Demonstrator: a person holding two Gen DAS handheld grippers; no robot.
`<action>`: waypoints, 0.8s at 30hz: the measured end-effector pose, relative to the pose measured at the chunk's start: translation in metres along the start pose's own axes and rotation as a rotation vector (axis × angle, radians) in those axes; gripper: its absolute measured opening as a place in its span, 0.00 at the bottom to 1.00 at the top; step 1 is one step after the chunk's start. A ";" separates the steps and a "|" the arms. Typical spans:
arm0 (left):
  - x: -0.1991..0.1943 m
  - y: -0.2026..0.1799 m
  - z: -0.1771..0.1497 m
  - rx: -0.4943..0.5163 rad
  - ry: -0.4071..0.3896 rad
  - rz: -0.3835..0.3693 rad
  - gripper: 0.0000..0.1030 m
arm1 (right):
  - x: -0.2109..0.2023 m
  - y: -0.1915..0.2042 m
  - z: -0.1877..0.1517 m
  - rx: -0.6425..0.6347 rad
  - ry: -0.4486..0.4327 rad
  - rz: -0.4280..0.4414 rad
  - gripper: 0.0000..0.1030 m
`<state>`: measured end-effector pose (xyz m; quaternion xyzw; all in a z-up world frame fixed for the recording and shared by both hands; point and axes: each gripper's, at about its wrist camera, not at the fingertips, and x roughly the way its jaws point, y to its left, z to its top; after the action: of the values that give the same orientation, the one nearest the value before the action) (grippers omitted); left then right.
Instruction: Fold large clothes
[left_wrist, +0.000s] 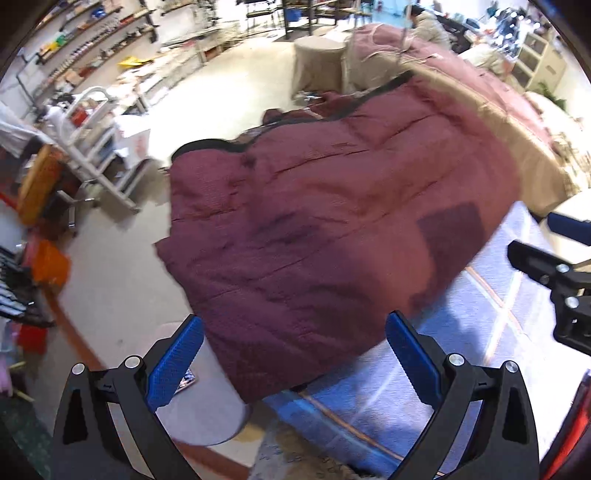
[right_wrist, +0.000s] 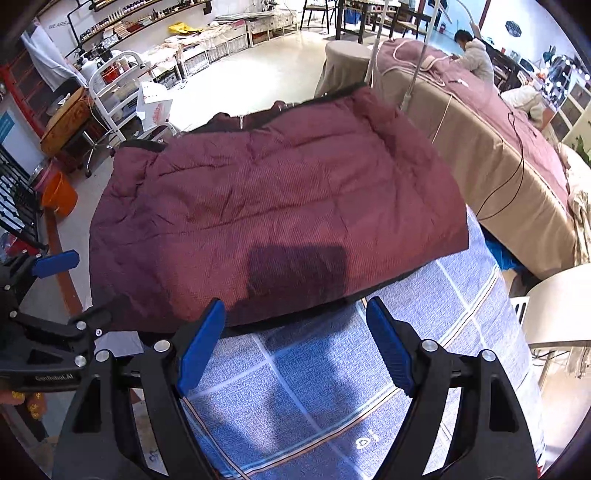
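A large maroon quilted jacket (left_wrist: 332, 206) lies folded on a table covered with a blue checked cloth (left_wrist: 424, 354). It has a dark square patch and black trim. It also shows in the right wrist view (right_wrist: 273, 199), on the cloth (right_wrist: 314, 398). My left gripper (left_wrist: 295, 354) is open and empty, just in front of the jacket's near left edge. My right gripper (right_wrist: 295, 343) is open and empty, at the jacket's near hem below the patch. The right gripper shows at the right of the left wrist view (left_wrist: 554, 280). The left gripper shows at the left of the right wrist view (right_wrist: 48, 295).
A long table with beige and maroon covers (right_wrist: 498, 147) stands at the right, with cables on it. A white cart (right_wrist: 118, 85), an orange bucket (right_wrist: 61, 197) and shelves are at the left. A person (right_wrist: 474, 55) sits at the back. A round white table (right_wrist: 561, 299) is at the right.
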<state>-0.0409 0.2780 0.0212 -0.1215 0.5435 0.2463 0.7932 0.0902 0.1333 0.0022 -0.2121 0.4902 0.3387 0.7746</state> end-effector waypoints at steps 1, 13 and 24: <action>0.000 0.000 0.000 -0.002 0.000 -0.002 0.94 | -0.002 0.002 0.001 -0.005 -0.005 -0.004 0.76; 0.006 0.010 0.005 -0.063 0.032 -0.006 0.94 | 0.006 0.021 0.024 -0.065 0.026 -0.055 0.76; 0.008 0.004 0.008 -0.049 0.038 -0.029 0.94 | 0.015 0.022 0.025 -0.056 0.057 -0.071 0.76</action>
<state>-0.0343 0.2872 0.0175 -0.1532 0.5505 0.2457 0.7830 0.0941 0.1697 -0.0003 -0.2606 0.4947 0.3185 0.7655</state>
